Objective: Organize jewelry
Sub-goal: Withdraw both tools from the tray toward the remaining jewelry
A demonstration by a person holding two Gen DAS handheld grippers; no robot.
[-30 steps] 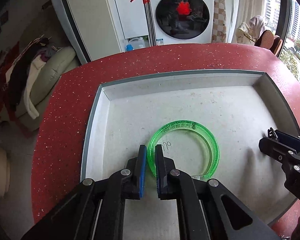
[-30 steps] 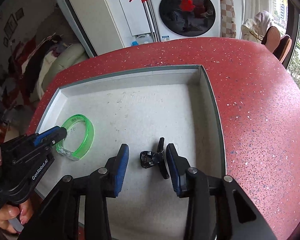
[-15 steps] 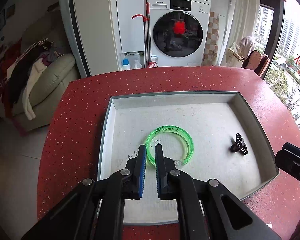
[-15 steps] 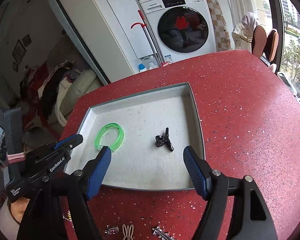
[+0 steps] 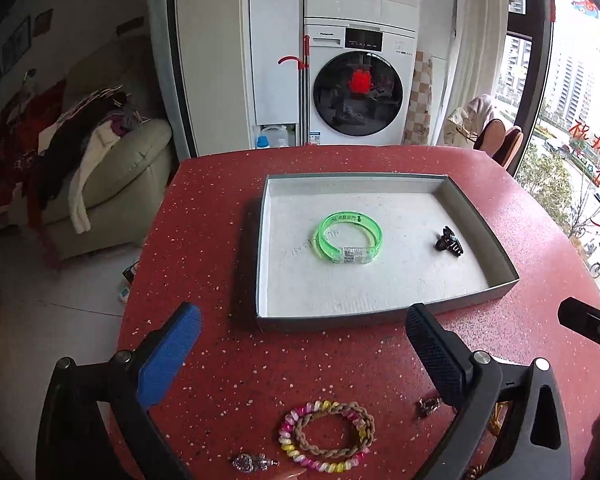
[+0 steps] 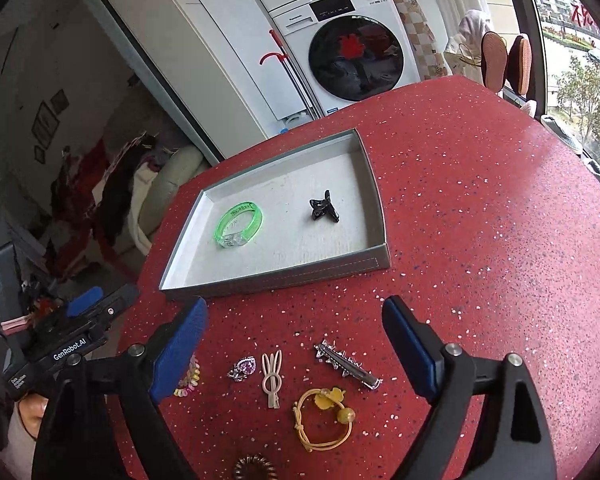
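While both grippers, left [image 5: 302, 354] and right [image 6: 294, 338], are opening, empty; green bracelet [image 5: 349, 239] at tray's [image 5: 384, 316] nine o'clock, black clip [image 5: 449, 242] at three.

hidden: coil tie [image 6: 188, 378] behind gripper finger | cut off: brown coil [image 6: 255, 468]

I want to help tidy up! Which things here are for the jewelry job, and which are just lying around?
For the job:
- grey tray
- green bangle and black hair claw, in the tray
- on the red table: beige clip, silver barrette, yellow hair tie, sparkly brooch, coil bracelets

Just lying around:
- washing machine
- clothes on the sofa
- detergent bottle
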